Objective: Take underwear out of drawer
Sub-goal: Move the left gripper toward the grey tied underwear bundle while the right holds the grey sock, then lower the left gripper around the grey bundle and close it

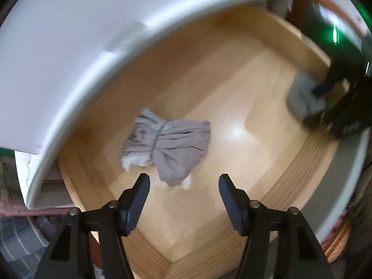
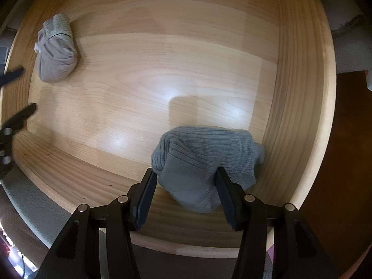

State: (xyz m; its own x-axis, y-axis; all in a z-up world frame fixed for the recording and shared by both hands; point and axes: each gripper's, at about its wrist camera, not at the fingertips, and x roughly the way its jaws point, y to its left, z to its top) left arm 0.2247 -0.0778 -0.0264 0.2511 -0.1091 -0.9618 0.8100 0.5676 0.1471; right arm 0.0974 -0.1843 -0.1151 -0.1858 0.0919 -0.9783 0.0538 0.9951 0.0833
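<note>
drawer (image 2: 302, 74): 1, pulled out, light wood floor and walls; holds 2 fabric items
pale grey underwear (image 1: 166, 148): 1, crumpled, lying loose on the drawer floor near the back-left corner, seen in the right wrist view at (image 2: 55, 48); nothing touching it
blue-grey ribbed piece (image 2: 204, 162): 1, bunched, at the front-right corner of the drawer, just beside the right wall; also in the left wrist view at (image 1: 302, 97), blurred
left gripper (image 1: 184, 180): jaws apart, nothing between them, above the drawer floor just short of the pale grey underwear; 2 fingertips (image 2: 28, 109) also show at the left edge of the right wrist view, spread
right gripper (image 2: 187, 174): jaws clamped on the blue-grey ribbed piece, both pads pressing its sides; fabric bulges between and below them
white panel (image 1: 69, 46): 1, above the drawer's back edge in the left wrist view; blurred
</note>
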